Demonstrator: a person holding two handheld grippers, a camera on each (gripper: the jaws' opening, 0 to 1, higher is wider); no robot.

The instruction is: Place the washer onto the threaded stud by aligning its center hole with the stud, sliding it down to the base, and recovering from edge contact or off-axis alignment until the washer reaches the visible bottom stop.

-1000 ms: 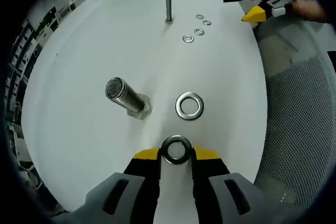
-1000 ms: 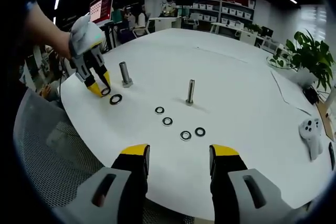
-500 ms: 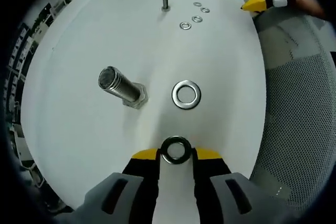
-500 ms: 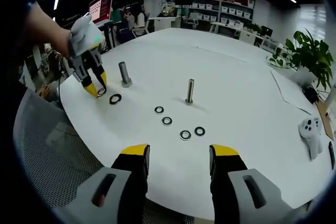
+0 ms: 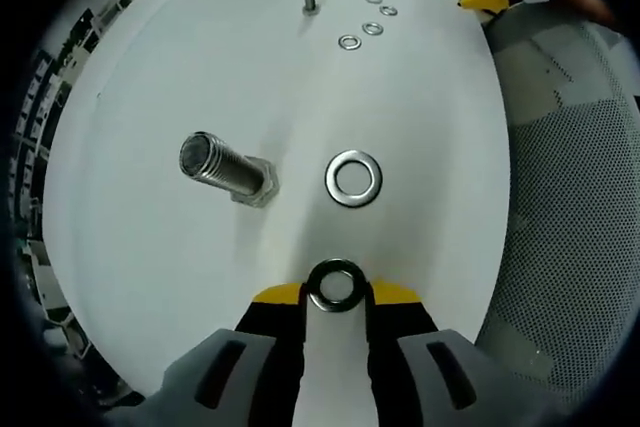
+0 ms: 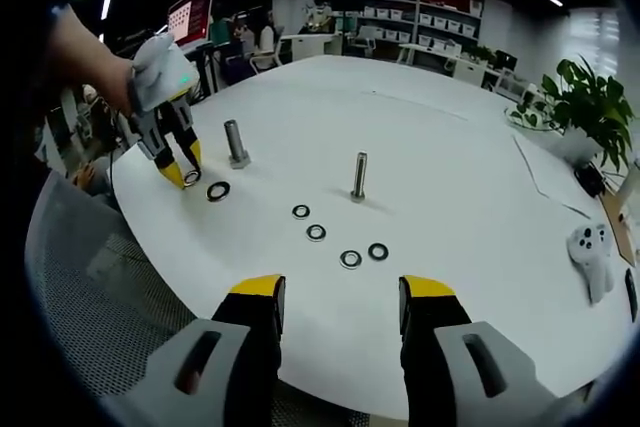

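As my left claw (image 5: pixel 336 292) lifts clear of the tabletop (image 5: pixel 150 207), clenched on the washer (image 5: pixel 335 285), the threaded stud (image 5: pixel 225 169) waits at ten o'clock; my right claw (image 6: pixel 337 297) hangs released.

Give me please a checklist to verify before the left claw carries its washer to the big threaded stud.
1. Washer held: ok. The left claw is shut on the washer, gripping its rim on both sides.
2. Center hole free: ok. The hole shows open between the yellow tips.
3. Stud free: ok. The large threaded stud carries no washer yet.
4. Path: ok. Only the spare large washer lies near, to one side of the stud.
5. Alignment: not ok. The washer is not yet over the stud top.
6. Right claw out of the way: ok. It is open, near the small washers.
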